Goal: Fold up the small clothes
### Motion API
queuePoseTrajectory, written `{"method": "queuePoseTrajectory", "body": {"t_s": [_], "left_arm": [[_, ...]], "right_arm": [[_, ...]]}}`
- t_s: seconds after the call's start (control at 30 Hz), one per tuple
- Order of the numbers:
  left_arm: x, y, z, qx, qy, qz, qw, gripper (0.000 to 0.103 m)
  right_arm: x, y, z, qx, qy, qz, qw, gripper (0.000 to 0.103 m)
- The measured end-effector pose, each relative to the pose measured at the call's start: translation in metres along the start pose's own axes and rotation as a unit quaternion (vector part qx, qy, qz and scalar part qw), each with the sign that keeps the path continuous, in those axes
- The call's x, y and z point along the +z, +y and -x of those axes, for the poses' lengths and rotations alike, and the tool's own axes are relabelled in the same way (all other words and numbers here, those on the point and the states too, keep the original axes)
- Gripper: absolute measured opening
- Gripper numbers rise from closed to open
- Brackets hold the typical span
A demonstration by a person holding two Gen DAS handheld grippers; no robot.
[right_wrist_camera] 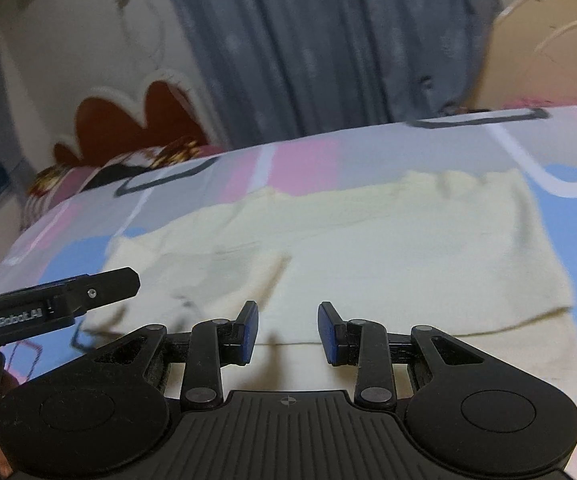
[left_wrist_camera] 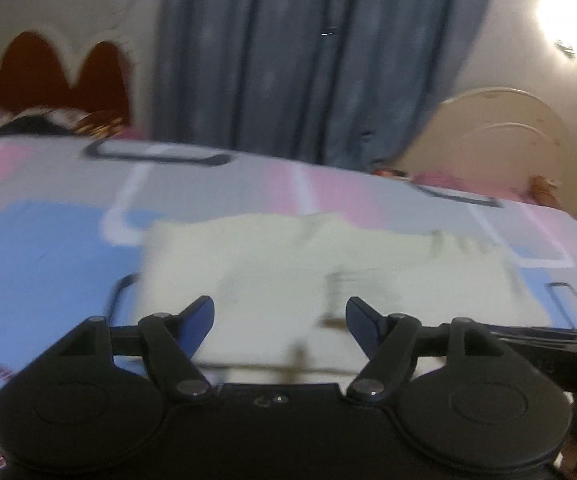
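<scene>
A pale cream garment point(left_wrist_camera: 288, 264) lies spread flat on the bed, seen in the right wrist view point(right_wrist_camera: 368, 248) too, with a fold line across it. My left gripper point(left_wrist_camera: 280, 316) is open and empty, held just above the garment's near edge. My right gripper point(right_wrist_camera: 288, 332) is open and empty, also above the near part of the garment. The left gripper's body point(right_wrist_camera: 48, 300) shows at the left of the right wrist view. The right gripper's body point(left_wrist_camera: 548, 340) shows at the right of the left wrist view.
The bed has a patterned sheet point(left_wrist_camera: 48, 240) in blue, pink and grey. A red scalloped headboard point(left_wrist_camera: 64, 76) and striped pillows point(right_wrist_camera: 120, 168) are at the far left. Grey-blue curtains point(left_wrist_camera: 288, 60) hang behind. A cream footboard point(left_wrist_camera: 500, 136) stands at the far right.
</scene>
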State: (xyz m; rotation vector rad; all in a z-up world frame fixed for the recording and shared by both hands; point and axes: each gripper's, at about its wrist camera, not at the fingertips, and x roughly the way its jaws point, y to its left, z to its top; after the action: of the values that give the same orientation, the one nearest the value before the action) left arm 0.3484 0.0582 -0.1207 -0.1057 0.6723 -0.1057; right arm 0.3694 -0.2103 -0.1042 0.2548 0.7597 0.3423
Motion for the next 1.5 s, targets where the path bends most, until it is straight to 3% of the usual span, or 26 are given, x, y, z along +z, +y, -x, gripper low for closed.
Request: {"method": "queuePoseTrajectory", "body": {"t_s": [0.13, 0.23, 0.33, 0.4, 0.43, 0.47, 0.5, 0.7, 0.8, 0.87, 0.9, 1.0, 1.1, 1.33, 1.5], "left_arm": [[-0.011, 0.026, -0.003, 0.036, 0.013, 0.023, 0.999, 0.069], [-0.018, 0.037, -0.007, 0.044, 0.026, 0.033, 0.9982, 0.068], [-0.025, 0.039, -0.011, 0.053, 0.028, 0.013, 0.9981, 0.068], [-0.029, 0.037, -0.014, 0.059, 0.025, -0.004, 0.998, 0.067], [-0.031, 0.037, -0.013, 0.062, 0.022, -0.01, 0.9978, 0.066], [-0.032, 0.037, -0.014, 0.067, 0.02, -0.016, 0.9975, 0.066], [-0.033, 0.038, -0.017, 0.069, 0.019, -0.019, 0.9972, 0.066], [-0.029, 0.04, -0.03, 0.085, 0.004, -0.001, 0.9964, 0.065], [-0.024, 0.037, -0.033, 0.084, -0.008, 0.01, 0.9964, 0.064], [-0.024, 0.036, -0.037, 0.091, -0.015, 0.016, 0.9956, 0.05], [-0.024, 0.039, -0.037, 0.095, -0.017, 0.031, 0.9948, 0.038], [-0.024, 0.049, -0.036, 0.084, -0.017, 0.072, 0.9937, 0.033], [-0.025, 0.039, -0.033, 0.077, -0.022, 0.042, 0.9959, 0.031], [-0.028, 0.023, -0.031, 0.066, -0.018, 0.013, 0.9976, 0.015], [-0.03, 0.017, -0.031, 0.064, -0.027, 0.003, 0.9975, 0.01]], "right_arm": [[-0.004, 0.031, -0.022, 0.006, 0.011, 0.039, 0.999, 0.035], [-0.008, 0.048, -0.038, -0.029, 0.008, 0.074, 0.997, 0.062], [-0.011, 0.054, -0.049, -0.063, -0.003, 0.102, 0.993, 0.062], [-0.012, 0.051, -0.057, -0.064, 0.008, 0.1, 0.993, 0.056], [-0.01, 0.05, -0.06, -0.064, 0.012, 0.099, 0.993, 0.035], [-0.01, 0.048, -0.06, -0.064, 0.013, 0.092, 0.994, 0.004], [-0.008, 0.044, -0.058, -0.064, 0.011, 0.08, 0.995, 0.002], [0.012, 0.019, -0.026, -0.064, -0.051, 0.017, 0.996, 0.002], [0.022, 0.002, -0.013, -0.054, -0.059, -0.013, 0.997, 0.002], [0.025, -0.01, -0.006, -0.048, -0.061, -0.038, 0.996, 0.002], [0.026, -0.017, -0.002, -0.049, -0.065, -0.052, 0.995, 0.002], [0.022, -0.046, 0.01, -0.081, -0.072, -0.086, 0.99, 0.002], [0.014, -0.078, 0.006, -0.097, -0.046, -0.137, 0.985, 0.002], [0.02, -0.094, 0.003, -0.125, -0.039, -0.139, 0.982, 0.002], [0.014, -0.098, 0.009, -0.124, -0.042, -0.139, 0.982, 0.002]]}}
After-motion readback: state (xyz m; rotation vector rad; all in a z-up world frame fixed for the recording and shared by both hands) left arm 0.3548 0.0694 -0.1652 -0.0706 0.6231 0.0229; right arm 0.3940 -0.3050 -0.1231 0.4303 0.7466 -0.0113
